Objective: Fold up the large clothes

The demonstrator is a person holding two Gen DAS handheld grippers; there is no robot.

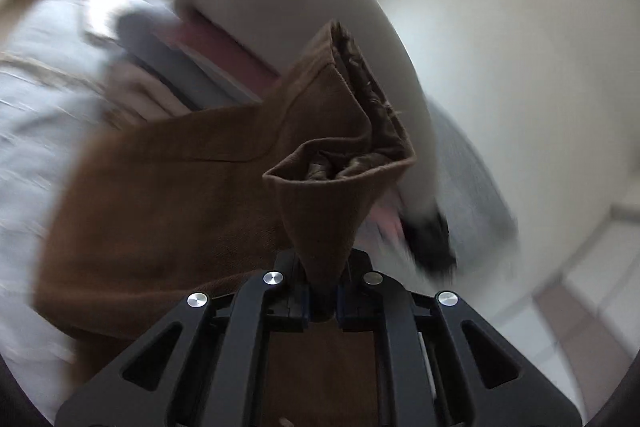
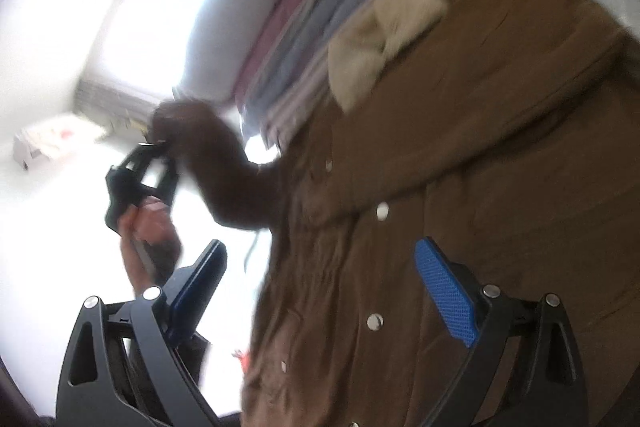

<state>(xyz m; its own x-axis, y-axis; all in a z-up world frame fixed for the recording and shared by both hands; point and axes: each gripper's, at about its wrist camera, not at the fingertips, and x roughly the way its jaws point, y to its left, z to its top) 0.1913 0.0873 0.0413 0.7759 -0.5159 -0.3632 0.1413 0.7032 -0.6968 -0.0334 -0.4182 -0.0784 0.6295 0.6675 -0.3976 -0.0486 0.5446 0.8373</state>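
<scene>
My left gripper (image 1: 322,301) is clamped on the cuff end of the brown coat's sleeve (image 1: 340,163), the fabric pinched thin between the pads so that the cuff flares open above them and shows its patterned lining. I judge I hold it there because a sleeve is the loose part that has to be brought across the body before a coat this big can be folded. From my right side the same sleeve (image 2: 224,167) arches up and away from the brown coat (image 2: 460,187), which lies spread with its snap buttons and pale fur collar (image 2: 380,39) facing up, just beside a striped pink and grey cloth (image 2: 304,27). My right gripper (image 2: 320,291) has its blue pads (image 2: 446,293) wide apart with nothing between them, hovering over the coat's front, probably ready to steady or take another part. Much is smeared by blur: the surface under the coat, the room behind, and a dark shape beyond the cuff in the left view are beyond telling. The coat's hem and far sleeve are cut off.
</scene>
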